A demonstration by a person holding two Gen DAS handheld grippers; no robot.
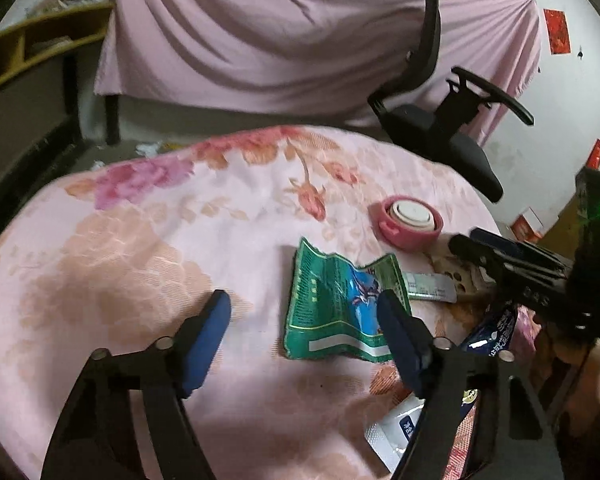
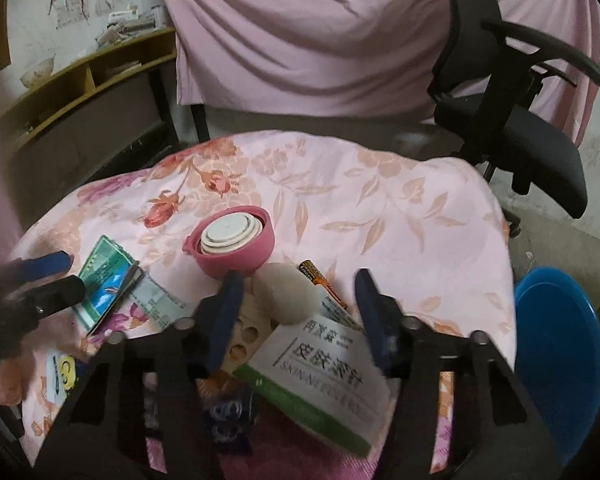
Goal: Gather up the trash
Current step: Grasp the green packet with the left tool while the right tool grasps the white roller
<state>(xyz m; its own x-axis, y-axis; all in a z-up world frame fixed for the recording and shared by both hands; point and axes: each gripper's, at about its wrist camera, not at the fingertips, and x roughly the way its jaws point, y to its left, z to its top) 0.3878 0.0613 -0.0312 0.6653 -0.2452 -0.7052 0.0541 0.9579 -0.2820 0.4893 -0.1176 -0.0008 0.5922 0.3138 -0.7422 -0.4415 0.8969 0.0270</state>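
Observation:
A crumpled green snack wrapper point(image 1: 336, 308) lies on the floral-cloth table point(image 1: 140, 240). My left gripper point(image 1: 304, 312) is open, its right finger over the wrapper's right edge, its left finger on bare cloth. The wrapper also shows in the right wrist view point(image 2: 104, 284), with the left gripper point(image 2: 56, 272) beside it. My right gripper point(image 2: 298, 294) is open above a white and green box with Chinese print point(image 2: 320, 376) and a beige egg-shaped thing point(image 2: 290, 294). The right gripper also shows in the left wrist view point(image 1: 476, 244).
A pink collapsed cup point(image 2: 230, 242) stands mid-table. A grey-green packet point(image 2: 156, 304), an orange packet point(image 2: 320, 280), a wooden holed board point(image 2: 244, 340) and dark blue wrappers point(image 1: 492, 332) lie around. A black office chair point(image 2: 512, 120) stands behind; a blue bin point(image 2: 560, 360) is at right.

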